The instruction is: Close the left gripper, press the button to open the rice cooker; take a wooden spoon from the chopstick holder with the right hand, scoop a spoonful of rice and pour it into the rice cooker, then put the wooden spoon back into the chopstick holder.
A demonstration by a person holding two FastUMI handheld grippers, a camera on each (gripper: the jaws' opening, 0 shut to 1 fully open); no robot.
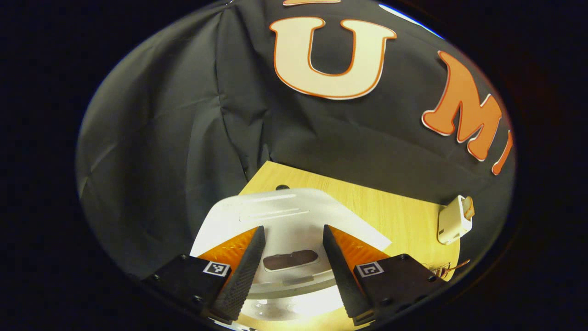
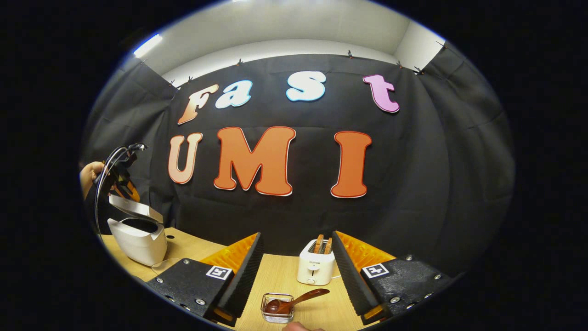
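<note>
Right gripper view: right gripper (image 2: pixel 294 276) wide apart, empty, above table (image 2: pixel 275 276). Wooden spoon (image 2: pixel 296 301) in chopstick holder (image 2: pixel 277 308), near front table edge; handle slants up-right toward toaster (image 2: pixel 314 266). Rice cooker (image 2: pixel 138 239) at far left edge, lid raised. Left gripper (image 1: pixel 291 271) wide apart, empty, over cooker lid.

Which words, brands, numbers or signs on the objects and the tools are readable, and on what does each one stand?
No text can be quoted.
Toaster: a small dark mark on its front, too small to read.
Left tool and right tool: square black-and-white coded markers, a pattern and not words.
Rice cooker: no writing that I can make out.
</note>
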